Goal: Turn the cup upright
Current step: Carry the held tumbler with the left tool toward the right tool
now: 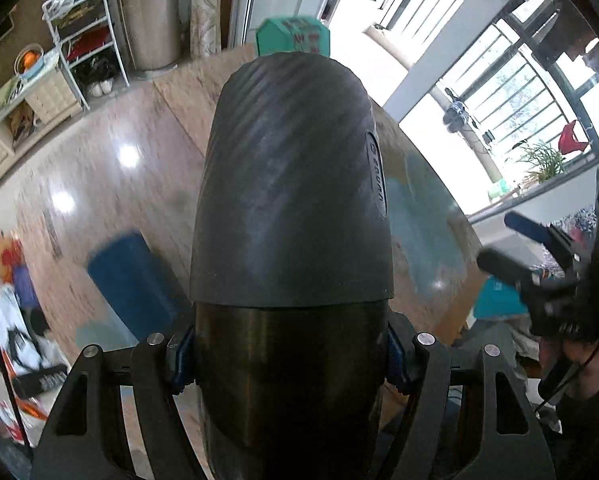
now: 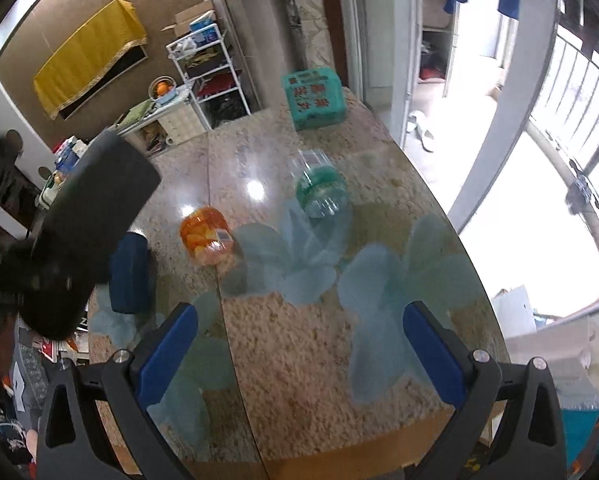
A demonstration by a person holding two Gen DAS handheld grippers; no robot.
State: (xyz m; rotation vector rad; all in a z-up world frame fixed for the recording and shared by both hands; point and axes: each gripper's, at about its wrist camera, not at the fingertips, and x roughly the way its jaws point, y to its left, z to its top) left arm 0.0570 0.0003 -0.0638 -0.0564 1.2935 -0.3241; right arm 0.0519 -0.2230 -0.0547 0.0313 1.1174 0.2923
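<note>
1. On the speckled tabletop (image 2: 307, 344) lie an orange jar (image 2: 205, 236), a clear bottle with a green label (image 2: 321, 194), a dark blue block (image 2: 131, 276) and a teal box (image 2: 314, 98).
2. The cup (image 1: 291, 208), dark grey and ribbed with a smoother dark band, is held above the tabletop, apparently tilted.
3. The left tool (image 1: 291, 356) clamps the cup.
4. The right tool (image 2: 299, 356) stands wide, holding nothing.
</note>
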